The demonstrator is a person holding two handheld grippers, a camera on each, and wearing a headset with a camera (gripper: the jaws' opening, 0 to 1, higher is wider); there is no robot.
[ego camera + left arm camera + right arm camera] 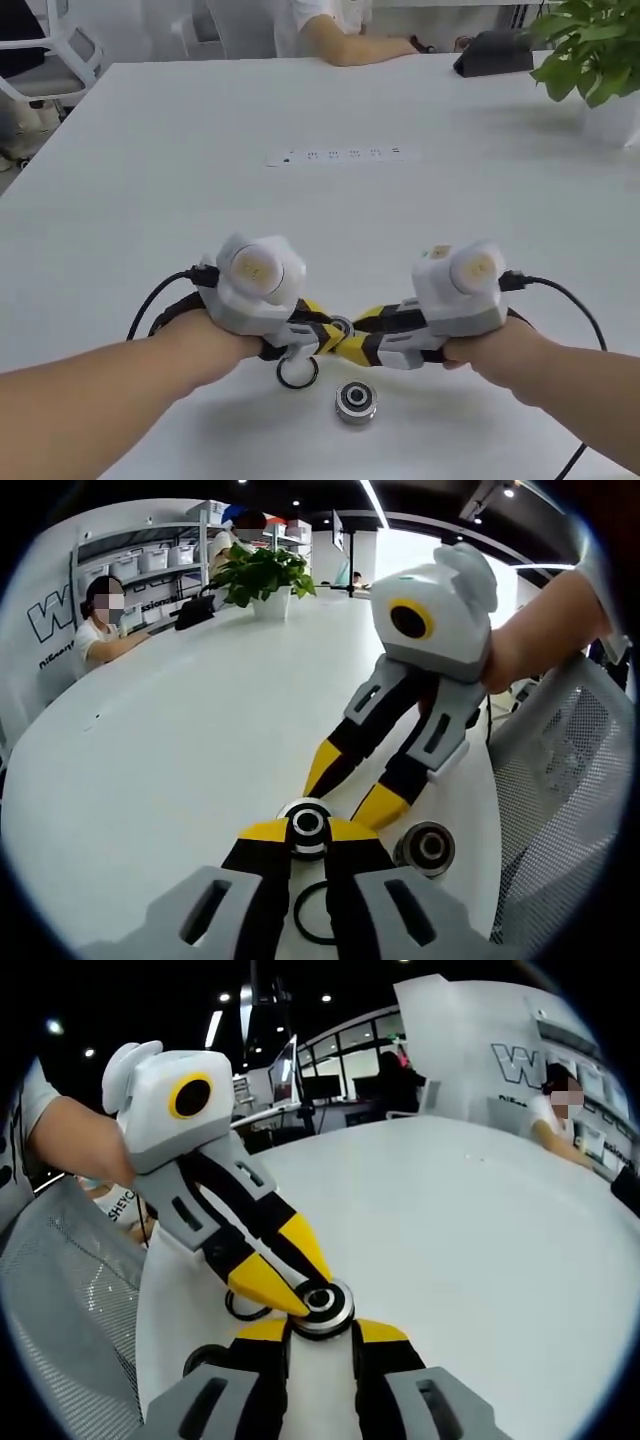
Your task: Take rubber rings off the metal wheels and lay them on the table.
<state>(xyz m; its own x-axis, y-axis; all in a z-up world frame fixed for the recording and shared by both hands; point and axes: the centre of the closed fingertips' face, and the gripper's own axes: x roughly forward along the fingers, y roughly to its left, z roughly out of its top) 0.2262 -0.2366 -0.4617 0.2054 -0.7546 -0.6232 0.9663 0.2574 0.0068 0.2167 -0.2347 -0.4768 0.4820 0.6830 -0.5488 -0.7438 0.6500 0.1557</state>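
Head view: item 1, rubber ring (pixel 297 372), lying free on the white table (pixel 150 200) near my edge; I log that as 1 ring done. Item 2, second wheel (pixel 355 400), resting on the table just beside that ring; whether it carries a ring I cannot tell. Item 3, metal wheel (pixel 341 326), raised off the table between both tools, which I judge to be the step in hand. Left gripper (pixel 326 334) and right gripper (pixel 362 338) point inward, tip to tip, with both forearms low and converging. Left gripper view: my left jaws stand narrow, their yellow tips pinching the metal wheel (pixel 307 823) from either side; the right gripper (pixel 350 790) slants in from the upper right to meet it. Right gripper view: my right jaws sit fairly close, with the metal wheel (pixel 322 1307) at their tips; whether they grip it or merely touch it I cannot tell. A dark band shows at the wheel's rim, so I judge at least 1 ring is left to pull.
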